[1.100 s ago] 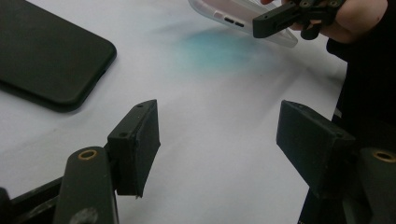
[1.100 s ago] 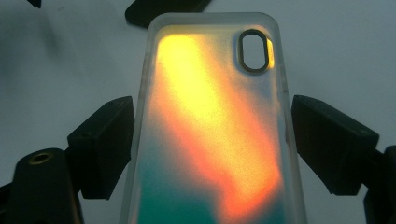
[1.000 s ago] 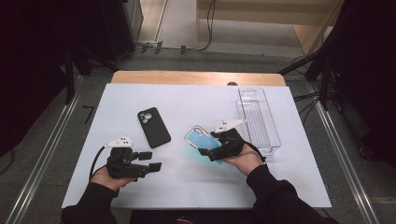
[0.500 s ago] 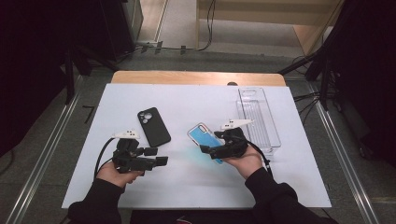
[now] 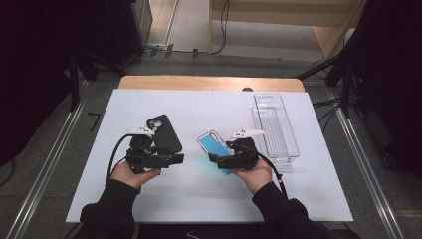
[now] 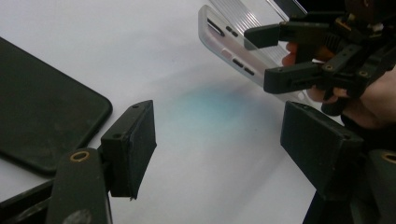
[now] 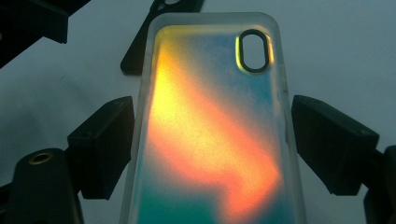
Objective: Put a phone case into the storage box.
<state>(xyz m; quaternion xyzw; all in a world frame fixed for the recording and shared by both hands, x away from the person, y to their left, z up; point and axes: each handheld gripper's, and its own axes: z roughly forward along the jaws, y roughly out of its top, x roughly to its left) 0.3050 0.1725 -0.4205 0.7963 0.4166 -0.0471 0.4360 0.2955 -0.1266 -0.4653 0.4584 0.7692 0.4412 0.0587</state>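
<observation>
Two grippers: right gripper (image 7: pixel 212 140) clamping iridescent phone case (image 7: pixel 212 116), left gripper (image 6: pixel 219 140) open.

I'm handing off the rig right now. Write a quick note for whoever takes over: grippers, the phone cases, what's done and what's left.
Left hand-held gripper: open and holding nothing, its jaws just widened, beside the black phone case.
Right hand-held gripper: shut on the iridescent phone case, held across its width and tilted up off the white table.
Clear tray: empty, at the right.
Done: iridescent case picked up.
Left: probably both cases into the tray.
</observation>
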